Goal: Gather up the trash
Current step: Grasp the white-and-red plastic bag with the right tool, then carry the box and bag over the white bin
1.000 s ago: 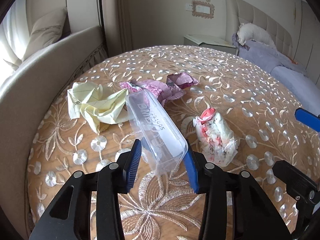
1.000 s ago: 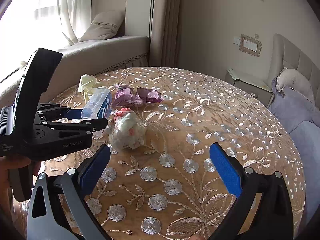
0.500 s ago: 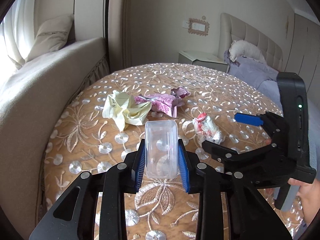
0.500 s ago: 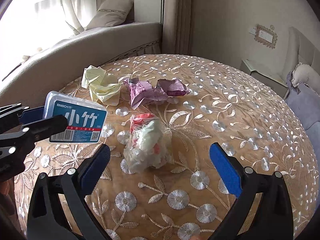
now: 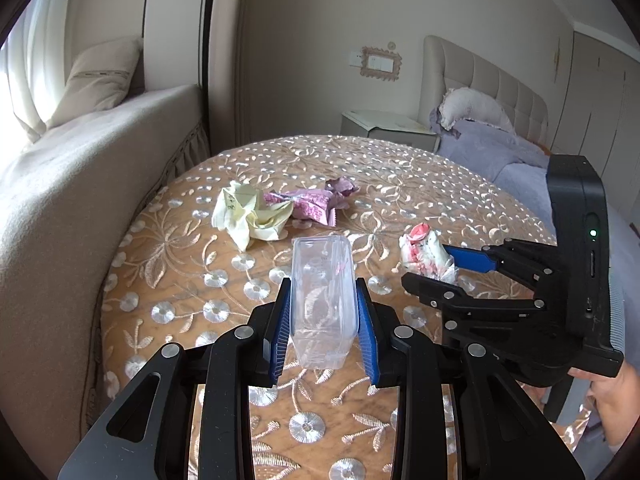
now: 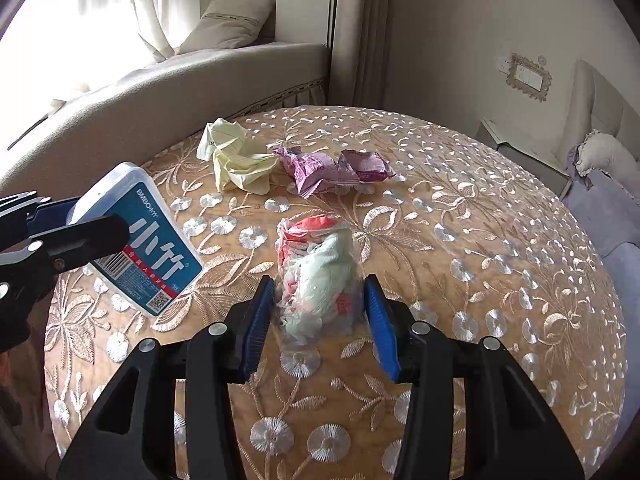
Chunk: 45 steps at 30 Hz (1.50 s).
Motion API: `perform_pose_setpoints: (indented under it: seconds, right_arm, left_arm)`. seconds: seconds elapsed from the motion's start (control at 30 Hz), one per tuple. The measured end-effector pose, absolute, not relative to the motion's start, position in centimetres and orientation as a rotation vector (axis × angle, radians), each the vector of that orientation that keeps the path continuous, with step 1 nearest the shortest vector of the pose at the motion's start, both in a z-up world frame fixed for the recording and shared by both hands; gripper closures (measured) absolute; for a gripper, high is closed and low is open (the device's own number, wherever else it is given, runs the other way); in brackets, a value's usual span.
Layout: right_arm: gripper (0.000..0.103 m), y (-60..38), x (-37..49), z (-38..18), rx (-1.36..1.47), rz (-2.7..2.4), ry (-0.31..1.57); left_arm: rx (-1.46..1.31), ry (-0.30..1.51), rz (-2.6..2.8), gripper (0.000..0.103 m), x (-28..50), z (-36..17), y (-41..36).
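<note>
My left gripper (image 5: 323, 326) is shut on a clear plastic box (image 5: 323, 298) and holds it above the round table; its blue label shows in the right wrist view (image 6: 138, 240). My right gripper (image 6: 320, 320) has its blue pads on both sides of a crumpled red-and-white plastic bag (image 6: 318, 276) on the table and is closing on it. That bag and my right gripper (image 5: 448, 270) also show in the left wrist view. A crumpled yellow paper (image 5: 250, 216) and a pink wrapper (image 5: 316, 204) lie farther back.
The round table (image 6: 500, 260) has a tan embroidered cloth. A beige window seat (image 6: 180, 92) curves around its far left. A bed (image 5: 500, 148) and a nightstand (image 5: 384, 124) stand behind on the right.
My left gripper lifted the clear box off the table and pulled back. My right gripper moved forward over the red-and-white bag and narrowed around it.
</note>
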State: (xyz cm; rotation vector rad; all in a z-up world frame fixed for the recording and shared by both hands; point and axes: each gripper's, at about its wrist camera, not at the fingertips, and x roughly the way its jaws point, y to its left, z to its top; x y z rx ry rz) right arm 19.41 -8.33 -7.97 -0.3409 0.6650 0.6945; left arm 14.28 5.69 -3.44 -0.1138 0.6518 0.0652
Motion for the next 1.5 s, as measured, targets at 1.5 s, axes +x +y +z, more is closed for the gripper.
perform_pose_setpoints:
  seconds: [1.5]
  right_arm:
    - [0.056, -31.2, -6.5, -7.3, -0.091, 0.262, 0.540]
  left_arm:
    - [0.131, 0.598, -0.495, 0.073, -3.3, -5.1, -15.9]
